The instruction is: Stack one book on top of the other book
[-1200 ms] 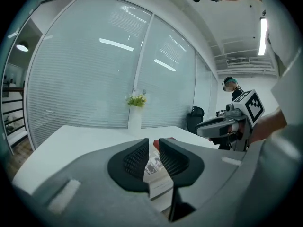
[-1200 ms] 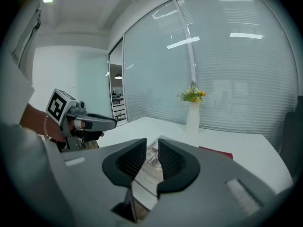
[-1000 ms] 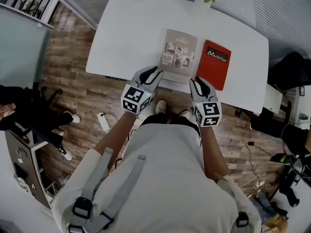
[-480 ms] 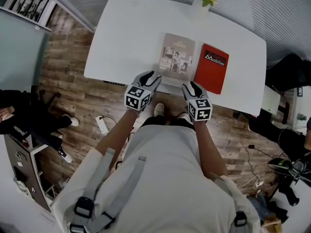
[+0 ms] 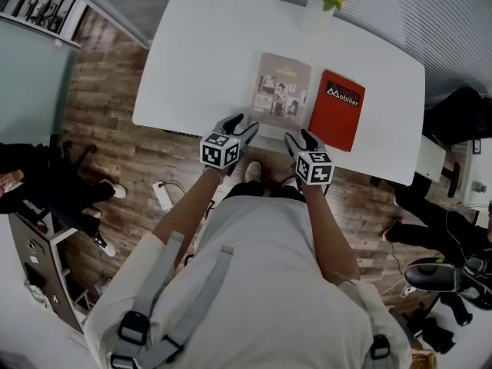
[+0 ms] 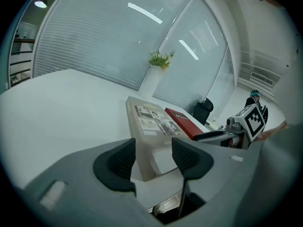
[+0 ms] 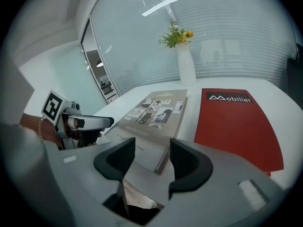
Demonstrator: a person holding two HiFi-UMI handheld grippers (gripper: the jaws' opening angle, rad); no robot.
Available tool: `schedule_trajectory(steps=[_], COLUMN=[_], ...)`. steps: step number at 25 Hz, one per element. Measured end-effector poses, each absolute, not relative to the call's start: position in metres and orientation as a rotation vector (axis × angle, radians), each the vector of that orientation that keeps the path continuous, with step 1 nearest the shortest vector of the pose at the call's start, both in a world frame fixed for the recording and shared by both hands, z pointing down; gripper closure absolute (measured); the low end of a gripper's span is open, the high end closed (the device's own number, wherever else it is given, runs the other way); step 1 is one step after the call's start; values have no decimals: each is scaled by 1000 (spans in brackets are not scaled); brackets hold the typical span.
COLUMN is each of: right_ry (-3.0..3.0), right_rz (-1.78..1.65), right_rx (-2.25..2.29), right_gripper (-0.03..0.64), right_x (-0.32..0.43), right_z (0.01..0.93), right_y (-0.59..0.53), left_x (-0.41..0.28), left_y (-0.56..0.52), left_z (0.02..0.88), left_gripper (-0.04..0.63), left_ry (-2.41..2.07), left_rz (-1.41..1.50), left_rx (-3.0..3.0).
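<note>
Right now both books lie flat on the white desk (image 5: pixel 207 52), side by side near its front edge. The grey book (image 5: pixel 281 91) with photos on its cover is on the left and the red book (image 5: pixel 337 110) just beside it on the right, with a thin strip of desk between them. Neither is stacked on the other yet.

The left hand-held gripper (image 5: pixel 242 125) is at the desk's front edge, by the grey book's near left corner. In the left gripper view its jaws have just been opening and stand wide apart (image 6: pixel 154 157). The corner of the grey book (image 6: pixel 151 119) shows in the gap between them, but the pads are clear of it and nothing is gripped.

The right hand-held gripper (image 5: pixel 300 138) is at the same edge, by the grey book's near right corner. Its jaws have also just been opening and stand wide (image 7: pixel 149 160). That corner of the grey book (image 7: pixel 151 110) shows between them, not pinched. The red book (image 7: pixel 236 122) lies off to the right of the jaws.

Each gripper view catches the other gripper's marker cube at its side. At the far edge of the desk stands a white vase (image 5: pixel 319 6) with flowers, behind the books. A wooden floor (image 5: pixel 115 129) shows around the desk.
</note>
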State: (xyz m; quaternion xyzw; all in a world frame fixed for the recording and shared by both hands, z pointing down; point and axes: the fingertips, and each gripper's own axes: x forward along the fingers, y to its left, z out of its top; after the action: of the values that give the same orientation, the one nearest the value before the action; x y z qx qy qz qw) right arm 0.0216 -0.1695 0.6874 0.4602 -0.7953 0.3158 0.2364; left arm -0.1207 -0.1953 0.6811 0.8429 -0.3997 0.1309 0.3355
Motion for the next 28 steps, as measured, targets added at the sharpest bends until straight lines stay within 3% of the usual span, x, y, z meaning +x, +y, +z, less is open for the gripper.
schedule_trajectory(steps=[10, 17, 28], right_ry=[-2175, -2186, -2216], right_rz=[1012, 1079, 1070], right_rx=[1255, 1256, 1259], right_gripper=[373, 394, 405], right_x=[13, 12, 9], right_z=[701, 703, 693], right_y=[-170, -170, -166], left_x=[-111, -107, -110], left_y=[-198, -196, -190], left_z=[694, 699, 691], left_gripper=[322, 371, 374], left_ry=[-987, -985, -1006], left_rz=[348, 405, 408], left_rx=[2142, 2163, 2188])
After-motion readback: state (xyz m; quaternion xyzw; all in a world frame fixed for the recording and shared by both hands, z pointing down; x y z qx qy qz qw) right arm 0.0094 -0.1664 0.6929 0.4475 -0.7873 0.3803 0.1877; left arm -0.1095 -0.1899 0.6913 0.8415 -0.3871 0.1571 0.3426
